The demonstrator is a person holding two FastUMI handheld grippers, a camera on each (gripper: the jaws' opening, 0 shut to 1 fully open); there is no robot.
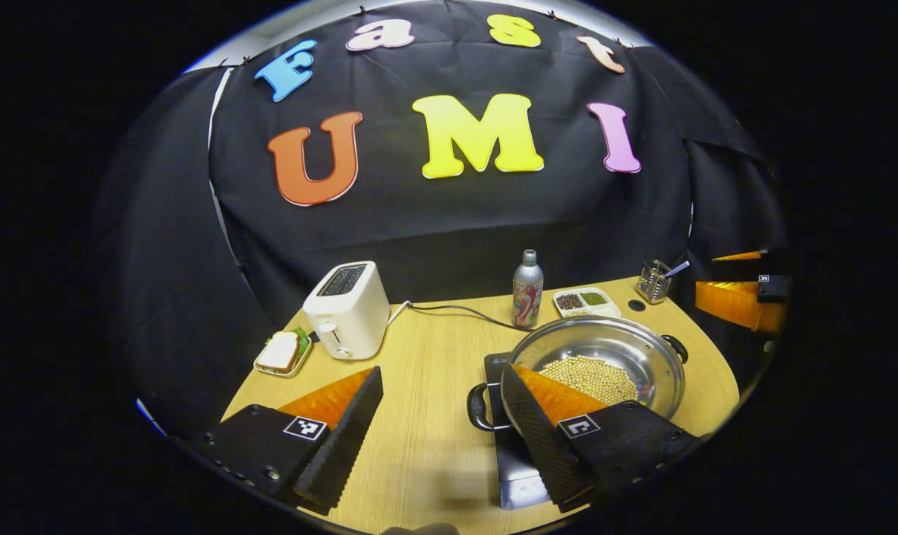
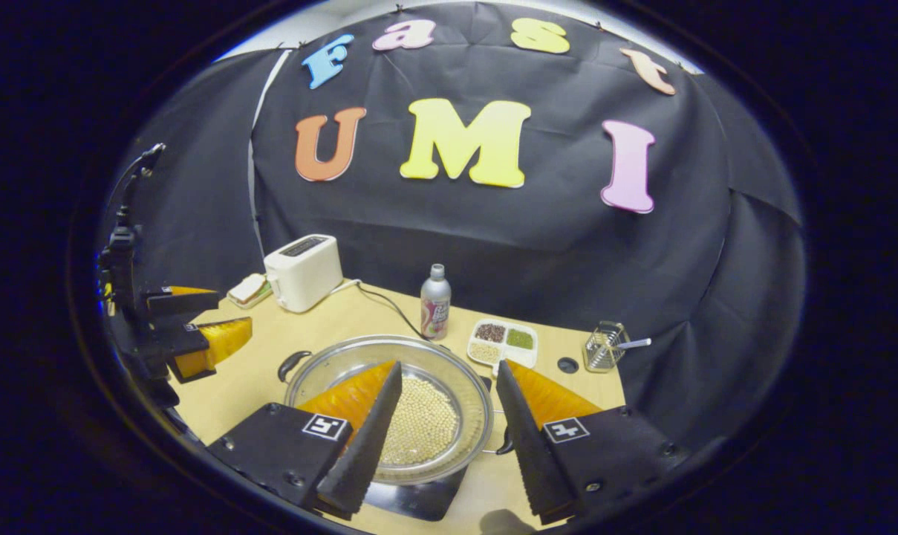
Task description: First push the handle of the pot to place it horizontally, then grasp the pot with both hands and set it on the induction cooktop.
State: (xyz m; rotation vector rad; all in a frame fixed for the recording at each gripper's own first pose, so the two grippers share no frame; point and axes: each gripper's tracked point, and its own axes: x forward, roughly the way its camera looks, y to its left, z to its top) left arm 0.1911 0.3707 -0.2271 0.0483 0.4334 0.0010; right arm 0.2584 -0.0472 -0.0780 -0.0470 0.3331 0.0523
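A steel pot (image 2: 389, 416) sits on the black cooktop (image 1: 519, 475) on a wooden table (image 1: 426, 386), holding a layer of pale beans (image 2: 423, 423); its two dark side handles point out left and right. The right gripper (image 2: 441, 438) hangs over it, fingers spread wide, holding nothing. The left gripper (image 1: 437, 438) is also wide open — one finger overlaps the pot's near rim, contact unclear. Behind: a bottle (image 2: 434, 302), a three-part tray (image 2: 503, 342) of grains, and a toaster (image 1: 347, 309).
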